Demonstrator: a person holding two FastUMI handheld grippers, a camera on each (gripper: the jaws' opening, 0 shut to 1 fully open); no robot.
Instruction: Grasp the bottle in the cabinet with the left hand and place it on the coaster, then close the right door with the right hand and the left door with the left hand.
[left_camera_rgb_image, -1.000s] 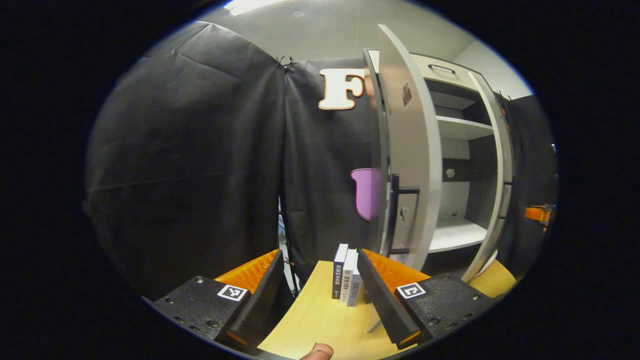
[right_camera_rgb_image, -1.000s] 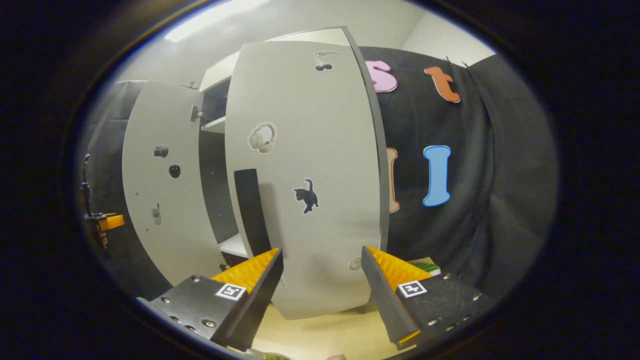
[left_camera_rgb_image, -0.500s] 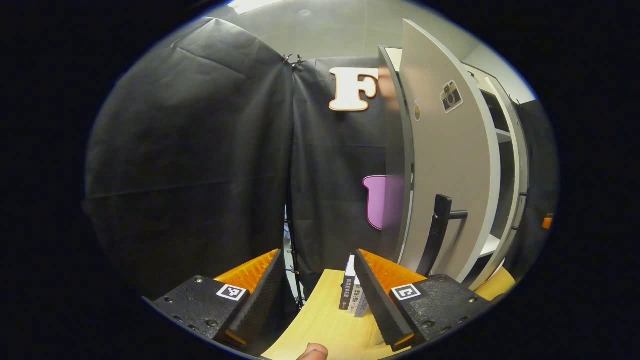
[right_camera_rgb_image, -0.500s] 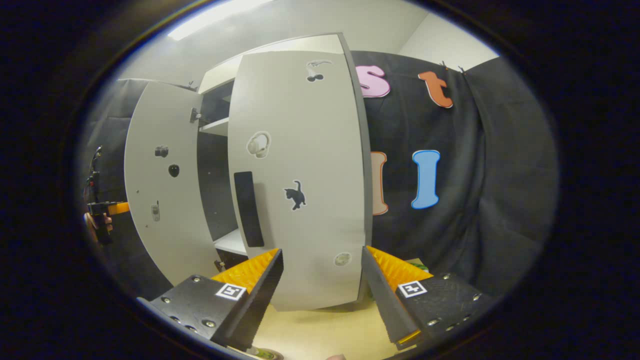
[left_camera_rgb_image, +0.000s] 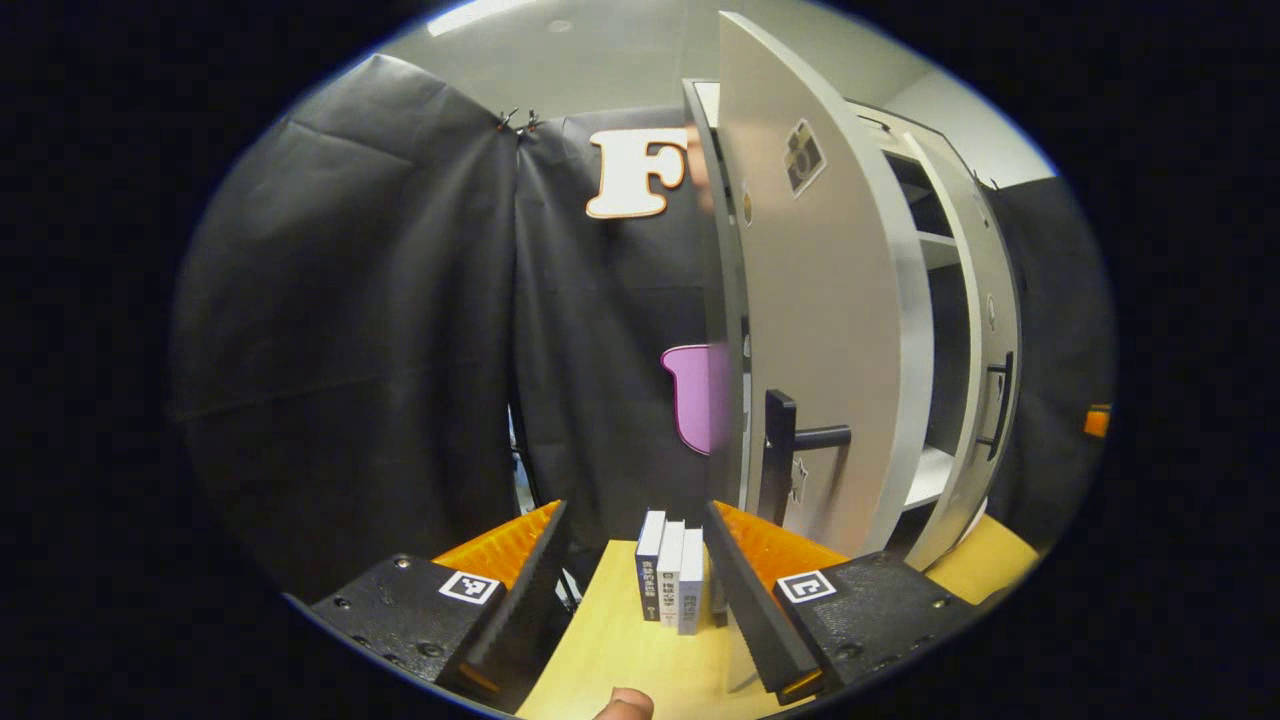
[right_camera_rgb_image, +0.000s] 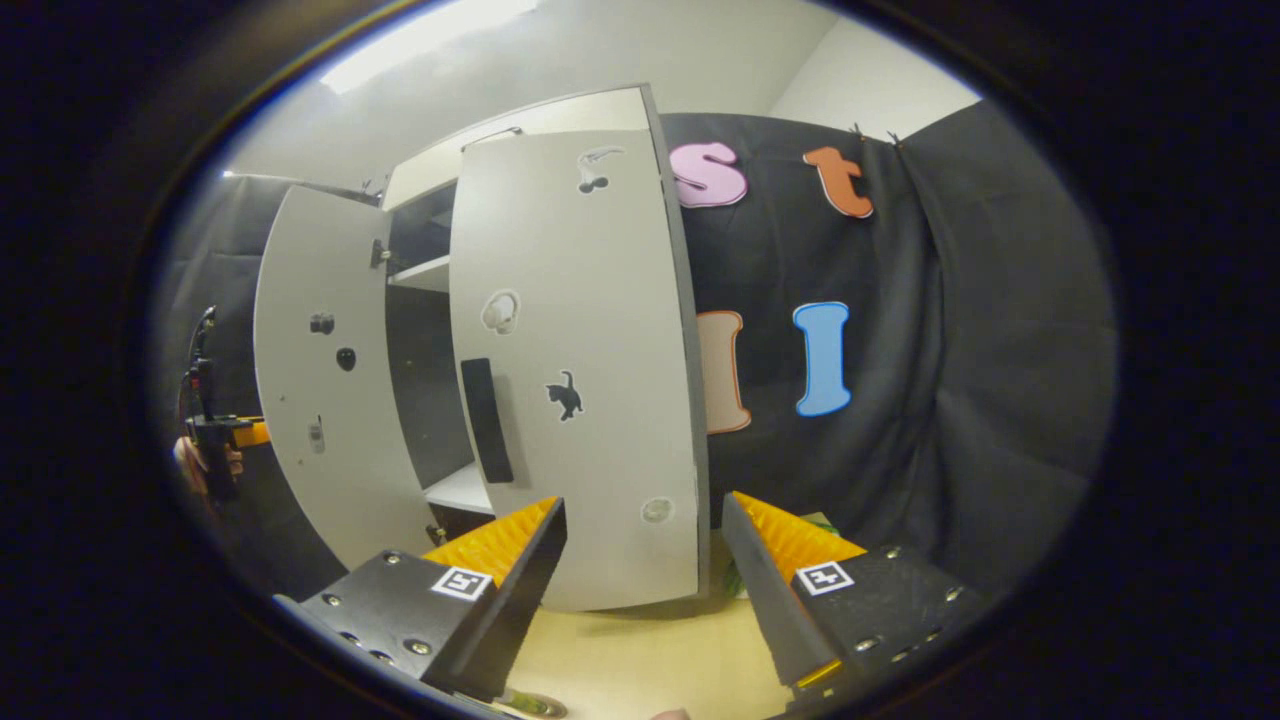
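Left gripper view: my left hand-held gripper (left_camera_rgb_image: 635, 570) has its fingers spread, holding nothing, over the bench (left_camera_rgb_image: 650, 660) near a few upright books (left_camera_rgb_image: 672, 572). Beyond it the left door (left_camera_rgb_image: 820, 330) stands ajar, handle (left_camera_rgb_image: 785, 455) facing me. In the right gripper view, my right hand-held gripper (right_camera_rgb_image: 640, 570) is likewise spread and empty, just before the right door (right_camera_rgb_image: 590, 370), which looks partly swung in. I cannot make out the bottle or coaster. I judge both doors remain to be shut.
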